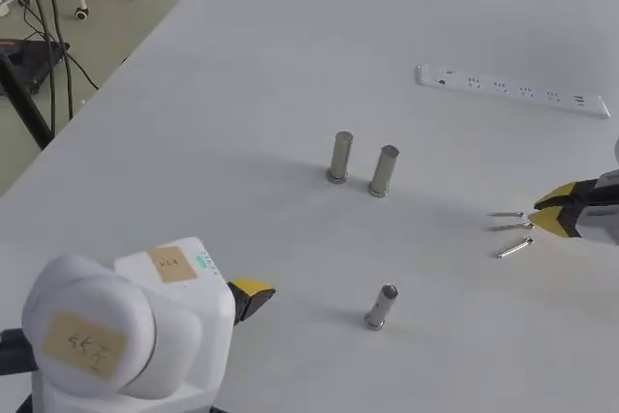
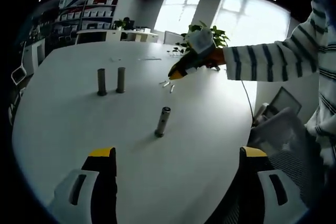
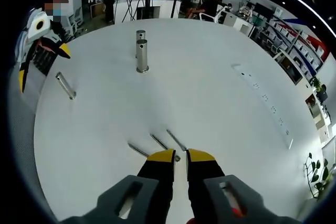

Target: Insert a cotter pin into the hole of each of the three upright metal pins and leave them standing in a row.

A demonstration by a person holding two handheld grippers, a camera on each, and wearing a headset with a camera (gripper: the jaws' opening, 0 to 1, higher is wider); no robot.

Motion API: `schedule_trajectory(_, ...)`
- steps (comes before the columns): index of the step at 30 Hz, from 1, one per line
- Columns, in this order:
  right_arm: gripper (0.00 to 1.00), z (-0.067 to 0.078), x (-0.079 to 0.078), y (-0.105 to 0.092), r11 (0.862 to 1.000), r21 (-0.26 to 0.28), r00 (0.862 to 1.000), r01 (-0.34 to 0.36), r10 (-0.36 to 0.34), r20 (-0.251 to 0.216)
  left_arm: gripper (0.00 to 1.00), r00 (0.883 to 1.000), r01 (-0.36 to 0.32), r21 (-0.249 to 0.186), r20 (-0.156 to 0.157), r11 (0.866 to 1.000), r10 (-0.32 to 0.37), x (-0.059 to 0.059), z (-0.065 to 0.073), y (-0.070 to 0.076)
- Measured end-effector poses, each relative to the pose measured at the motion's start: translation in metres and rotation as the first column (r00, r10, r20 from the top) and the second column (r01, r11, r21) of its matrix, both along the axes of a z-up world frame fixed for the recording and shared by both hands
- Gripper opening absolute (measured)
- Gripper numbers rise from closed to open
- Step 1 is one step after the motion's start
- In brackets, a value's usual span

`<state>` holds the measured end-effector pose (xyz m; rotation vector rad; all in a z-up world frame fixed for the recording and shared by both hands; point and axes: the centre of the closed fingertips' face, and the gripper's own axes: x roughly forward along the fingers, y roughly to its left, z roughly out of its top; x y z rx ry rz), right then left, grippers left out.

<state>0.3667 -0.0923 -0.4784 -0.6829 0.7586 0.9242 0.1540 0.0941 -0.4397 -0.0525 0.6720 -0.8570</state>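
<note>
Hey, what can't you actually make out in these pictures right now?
- Holes in the metal pins: too small, every view.
- Whether the right gripper grips the middle cotter pin: the pin's end lies at its tips, contact too small, right gripper view.
- Right gripper's body: cut off by the right edge, head view.

One metal pin (image 1: 339,158) stands mid-desk (image 1: 242,94), with a second pin (image 1: 384,171) just to its right. A third pin (image 1: 381,306) stands nearer the person, well apart from both. Three cotter pins (image 1: 511,227) lie to the right, at the tips of the right tongs (image 1: 535,212). A power strip (image 1: 513,90) lies behind them.
</note>
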Motion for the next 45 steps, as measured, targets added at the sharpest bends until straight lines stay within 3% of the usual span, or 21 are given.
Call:
schedule_trajectory(8,0.03,-0.01,0.005,0.004,0.996,-0.063,0.998,-0.062,0.062,0.012,0.96,1.0,-0.014,0.0,-0.003,1.0,0.014,0.003,-0.002,0.002)
schedule_trajectory(10,0.03,-0.012,0.006,0.003,0.991,-0.103,0.996,-0.082,0.085,0.02,0.96,1.0,-0.014,0.002,-0.006,1.0,0.014,0.003,-0.003,0.002)
schedule_trajectory(22,0.0,-0.015,0.007,0.008,0.985,-0.109,0.991,-0.132,0.13,-0.025,0.95,1.0,-0.025,-0.002,-0.01,1.0,0.025,0.004,-0.003,0.003)
schedule_trajectory(29,0.0,-0.017,0.005,0.009,0.977,-0.117,0.982,-0.181,0.172,-0.078,0.94,0.998,-0.057,-0.056,-0.019,0.997,0.056,0.01,0.002,0.002)
schedule_trajectory(33,0.0,-0.017,0.005,0.009,0.979,-0.089,0.977,-0.181,0.169,-0.13,0.94,0.999,-0.051,-0.039,-0.021,0.998,0.05,0.011,0.001,0.003)
schedule_trajectory(35,0.0,-0.018,0.004,0.01,0.975,-0.096,0.973,-0.199,0.185,-0.135,0.94,0.998,-0.053,-0.021,-0.039,0.998,0.052,0.01,-0.002,0.004)
schedule_trajectory(40,0.0,-0.018,0.004,0.011,0.976,-0.113,0.973,-0.188,0.169,-0.16,0.9,0.999,-0.034,-0.006,-0.04,0.999,0.034,0.007,-0.003,0.005)
schedule_trajectory(42,0.0,-0.018,0.004,0.011,0.964,-0.156,0.97,-0.214,0.191,-0.153,0.87,1.0,-0.014,-0.003,-0.02,1.0,0.014,0.007,-0.002,0.004)
schedule_trajectory(43,0.0,-0.018,0.004,0.012,0.945,-0.191,0.959,-0.266,0.239,-0.149,0.86,1.0,-0.012,-0.003,-0.018,1.0,0.012,0.007,-0.002,0.004)
schedule_trajectory(45,0.0,-0.019,0.004,0.014,0.947,-0.206,0.963,-0.246,0.214,-0.163,0.86,1.0,-0.008,-0.006,-0.01,1.0,0.008,0.007,-0.001,0.003)
